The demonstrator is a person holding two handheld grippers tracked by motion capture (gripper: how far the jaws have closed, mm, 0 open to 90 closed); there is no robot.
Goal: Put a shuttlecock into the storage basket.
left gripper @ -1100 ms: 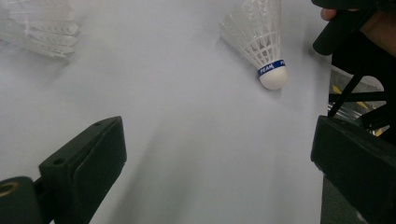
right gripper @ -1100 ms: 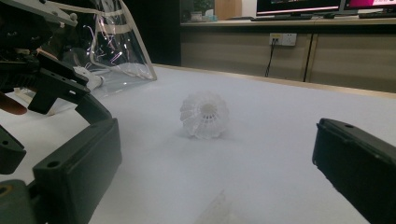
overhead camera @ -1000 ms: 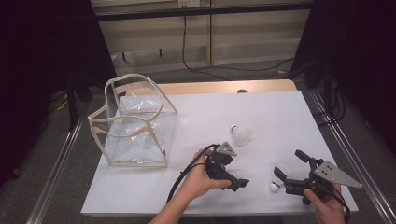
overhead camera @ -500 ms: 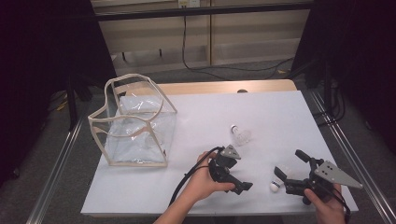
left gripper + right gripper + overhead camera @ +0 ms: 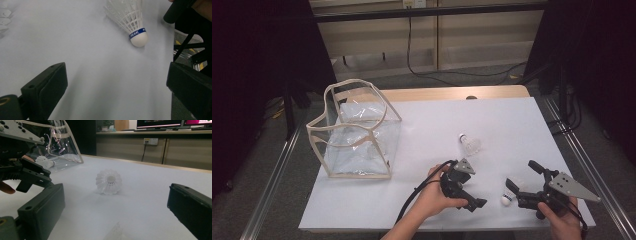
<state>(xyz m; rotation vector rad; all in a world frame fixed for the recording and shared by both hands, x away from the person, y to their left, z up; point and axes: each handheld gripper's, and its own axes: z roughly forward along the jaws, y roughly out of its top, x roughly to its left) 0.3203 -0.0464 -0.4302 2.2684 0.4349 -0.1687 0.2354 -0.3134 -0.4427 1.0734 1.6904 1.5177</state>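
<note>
A white shuttlecock with a blue band lies near the front right of the white table. My right gripper stands open right by it, and feather tips show low between its jaws. My left gripper is open too and points at that shuttlecock from the left, a short way off. A second shuttlecock lies at mid table, its feather end toward the right gripper view. A third shuttlecock lies inside the clear bag.
The clear bag with beige trim stands open-topped at the left of the table. The front edge runs just below both hands. A metal rail borders the table's right side, and cables hang behind the far edge.
My left gripper has shifted a little to the right and toward the front edge, closer to the blue-banded shuttlecock. The right gripper has stayed put.
</note>
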